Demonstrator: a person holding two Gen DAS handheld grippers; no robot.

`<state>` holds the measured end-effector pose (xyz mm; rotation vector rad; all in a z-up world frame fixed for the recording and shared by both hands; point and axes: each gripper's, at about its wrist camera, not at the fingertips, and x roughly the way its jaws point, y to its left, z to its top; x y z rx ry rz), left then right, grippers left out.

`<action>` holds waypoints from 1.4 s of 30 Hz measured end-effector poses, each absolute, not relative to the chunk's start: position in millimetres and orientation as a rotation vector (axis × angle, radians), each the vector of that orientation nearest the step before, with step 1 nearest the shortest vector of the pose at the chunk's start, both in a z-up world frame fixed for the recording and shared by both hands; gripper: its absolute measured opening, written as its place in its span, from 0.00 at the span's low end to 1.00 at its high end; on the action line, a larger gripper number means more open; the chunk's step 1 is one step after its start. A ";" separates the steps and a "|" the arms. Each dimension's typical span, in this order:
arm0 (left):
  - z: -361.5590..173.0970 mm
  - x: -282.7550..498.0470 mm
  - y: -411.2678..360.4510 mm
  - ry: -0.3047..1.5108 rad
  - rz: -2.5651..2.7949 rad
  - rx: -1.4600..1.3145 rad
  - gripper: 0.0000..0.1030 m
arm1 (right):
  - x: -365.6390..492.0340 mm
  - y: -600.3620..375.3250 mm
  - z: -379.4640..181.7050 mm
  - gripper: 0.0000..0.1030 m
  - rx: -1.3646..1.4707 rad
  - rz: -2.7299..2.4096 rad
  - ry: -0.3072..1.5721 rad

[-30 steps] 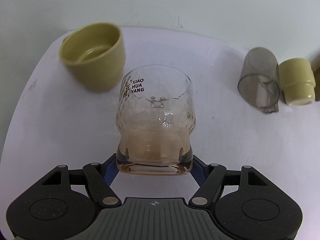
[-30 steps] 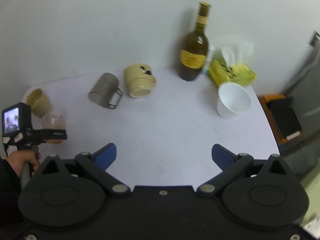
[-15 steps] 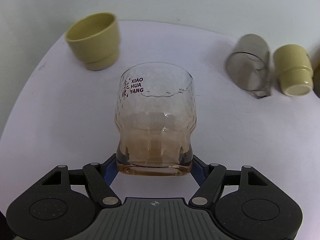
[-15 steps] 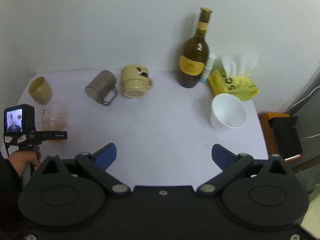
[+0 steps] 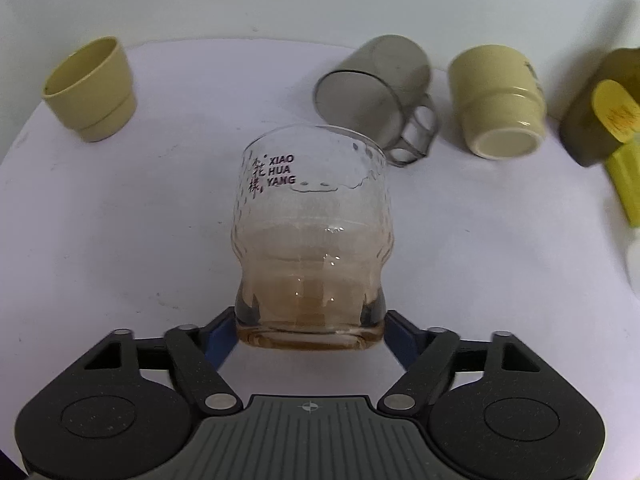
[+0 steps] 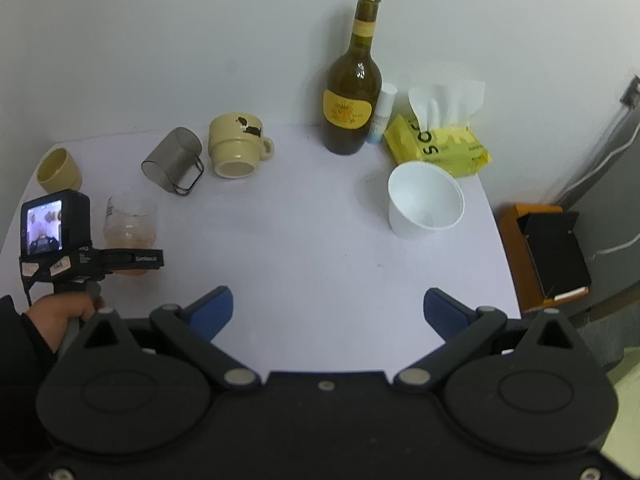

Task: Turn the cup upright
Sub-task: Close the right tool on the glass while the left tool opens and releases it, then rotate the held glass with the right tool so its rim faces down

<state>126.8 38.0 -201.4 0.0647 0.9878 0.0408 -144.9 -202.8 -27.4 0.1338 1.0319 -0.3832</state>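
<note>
Now upright glass cup [image 5: 312,236] between fingers [image 5: 218,338]

Brown bottle [image 5: 596,108]: blurred, cut off at right edge in left wrist view. Yellow tissue pack [image 5: 626,184]: blurred, cropped there too. Left gripper [image 6: 132,258] fingertips: hidden behind glass [image 6: 130,222] and camera body [image 6: 54,222]. Label print: unreadable.

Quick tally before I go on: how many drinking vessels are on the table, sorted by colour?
Yellowish ceramic: 2, the handleless cup and the tipped mug
Clear glass: 1, the tumbler in the left hand-held gripper
Grey see-through mug: 1, on its side
White cup: 1
Total: 5
</note>
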 end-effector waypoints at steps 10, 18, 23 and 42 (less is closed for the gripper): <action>-129.6 76.6 119.0 0.932 -0.112 0.014 0.92 | -96.7 -137.4 -65.3 1.00 0.106 -0.335 1.020; -86.7 30.9 230.9 0.833 0.003 -0.113 0.95 | -39.1 -73.4 -111.8 1.00 0.103 -0.193 0.972; -71.7 7.5 307.3 0.796 0.118 -0.175 0.95 | 14.9 -35.7 -153.9 1.00 0.073 -0.145 0.952; -76.5 11.5 331.2 0.797 0.034 -0.346 0.95 | 15.0 -26.7 -172.0 0.69 -0.052 -0.180 1.234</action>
